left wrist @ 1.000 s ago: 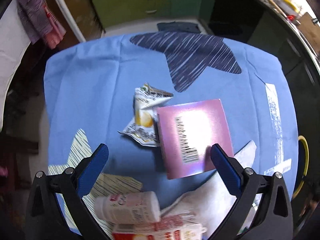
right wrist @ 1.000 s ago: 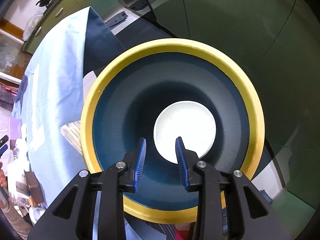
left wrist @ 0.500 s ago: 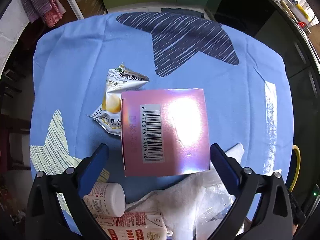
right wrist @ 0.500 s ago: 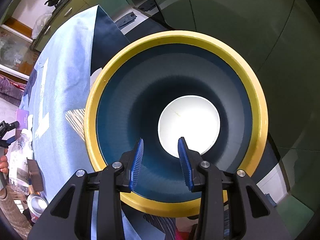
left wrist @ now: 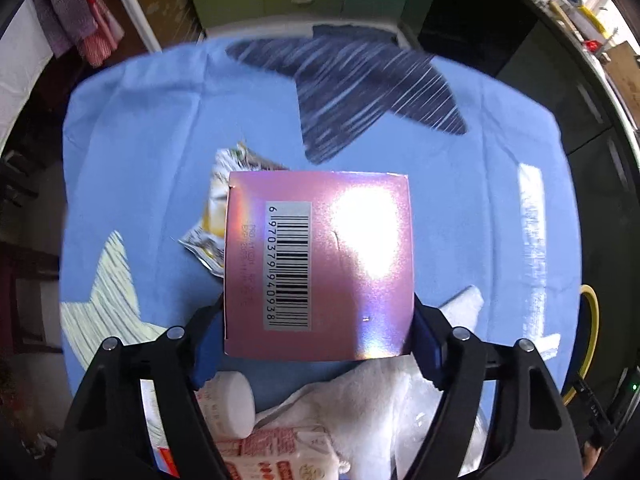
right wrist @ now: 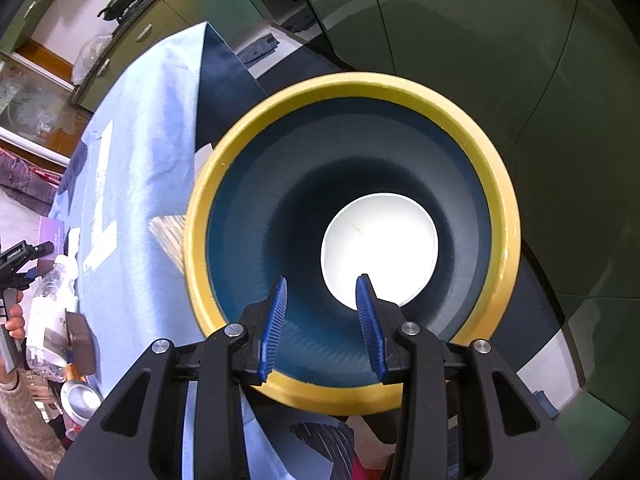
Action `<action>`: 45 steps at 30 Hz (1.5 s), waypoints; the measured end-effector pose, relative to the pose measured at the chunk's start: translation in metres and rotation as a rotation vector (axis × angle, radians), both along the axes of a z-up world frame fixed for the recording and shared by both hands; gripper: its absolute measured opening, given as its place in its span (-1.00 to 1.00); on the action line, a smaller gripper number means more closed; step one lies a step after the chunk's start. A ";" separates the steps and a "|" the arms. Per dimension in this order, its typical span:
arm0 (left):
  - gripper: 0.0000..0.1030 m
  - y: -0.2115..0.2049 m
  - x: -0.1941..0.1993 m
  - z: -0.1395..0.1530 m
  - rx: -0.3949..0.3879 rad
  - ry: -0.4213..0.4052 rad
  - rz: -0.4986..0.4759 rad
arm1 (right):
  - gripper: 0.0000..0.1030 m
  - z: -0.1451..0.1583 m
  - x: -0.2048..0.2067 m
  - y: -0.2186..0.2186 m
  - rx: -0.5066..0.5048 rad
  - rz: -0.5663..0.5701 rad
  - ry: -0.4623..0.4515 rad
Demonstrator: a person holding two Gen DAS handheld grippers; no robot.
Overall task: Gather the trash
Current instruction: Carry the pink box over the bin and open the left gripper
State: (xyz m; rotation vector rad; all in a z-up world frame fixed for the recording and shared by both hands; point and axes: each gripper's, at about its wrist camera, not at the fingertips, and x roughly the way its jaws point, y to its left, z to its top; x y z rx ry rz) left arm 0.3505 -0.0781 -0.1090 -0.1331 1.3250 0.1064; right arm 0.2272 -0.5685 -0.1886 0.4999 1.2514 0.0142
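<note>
My left gripper (left wrist: 316,344) is shut on a shiny pink box (left wrist: 320,264) with a barcode, held above the blue tablecloth (left wrist: 152,152). A crumpled snack wrapper (left wrist: 216,216) lies on the cloth just behind the box. My right gripper (right wrist: 322,320) hangs open and empty over the mouth of a yellow-rimmed bin (right wrist: 496,184) with a dark inside and white bottom, beside the table. The bin's rim also shows in the left wrist view (left wrist: 592,336) at the right edge.
Below the box lie a small white bottle (left wrist: 236,404), a pink carton (left wrist: 280,456) and a white towel (left wrist: 384,392). In the right wrist view a plastic bottle (right wrist: 52,280), a can (right wrist: 80,400) and a brown block (right wrist: 80,340) sit at the table's near end.
My left gripper moved in on the pink box and closed on its sides; the box now sits between the fingers. My right gripper opened a little wider over the bin.
</note>
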 end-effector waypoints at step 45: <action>0.65 -0.317 -0.112 0.085 -0.243 -0.162 -0.774 | -0.18 0.080 -0.168 -0.035 0.018 -0.017 -0.283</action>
